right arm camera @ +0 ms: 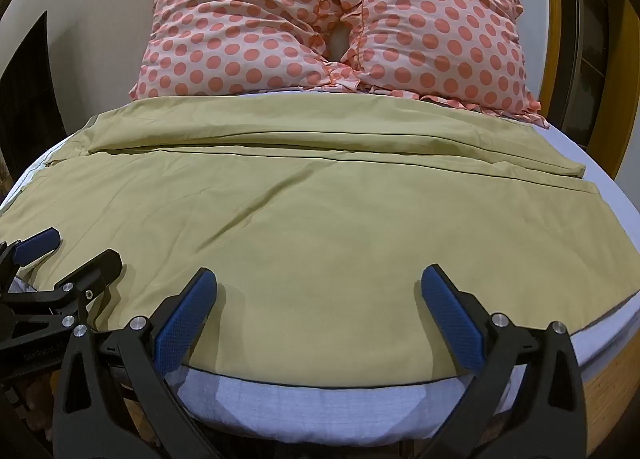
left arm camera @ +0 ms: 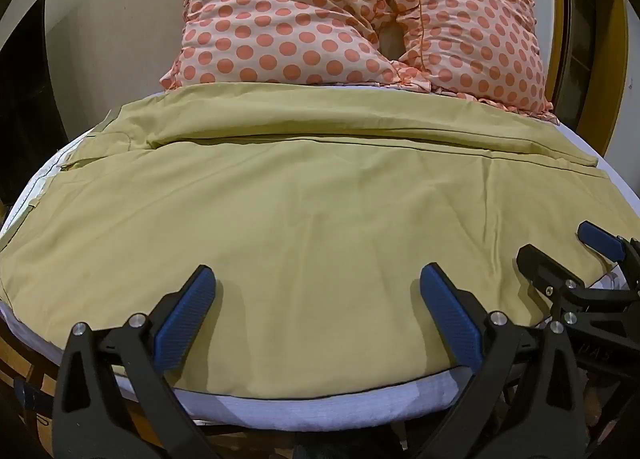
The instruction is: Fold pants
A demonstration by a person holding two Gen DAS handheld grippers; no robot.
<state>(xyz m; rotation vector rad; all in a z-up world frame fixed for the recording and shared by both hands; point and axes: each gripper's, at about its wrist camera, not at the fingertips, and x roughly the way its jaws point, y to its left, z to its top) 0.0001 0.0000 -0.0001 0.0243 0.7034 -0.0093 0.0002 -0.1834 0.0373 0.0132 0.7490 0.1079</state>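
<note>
We've got the khaki pants [left arm camera: 304, 195] spread flat across the bed [left arm camera: 320, 407], legs side by side, hems toward the right edge and the polka-dot pillows [left arm camera: 320, 15] beyond. Left gripper [left arm camera: 318, 287] and right gripper [right arm camera: 319, 289] both hover spread wide at the near edge, holding nothing. Looks like the first fold: next we'd pinch the near leg's edge and carry it over.

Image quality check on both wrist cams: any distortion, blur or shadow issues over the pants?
Left wrist view: strong fisheye bowing at the bed edge, dark vignette corners; pants sharp, evenly lit, no glare; soft shadows beside the left claw fingers. Right wrist view: same barrel distortion and vignette; pants crisp, polka-dot pillows in focus; the right claw casts faint shadows.
</note>
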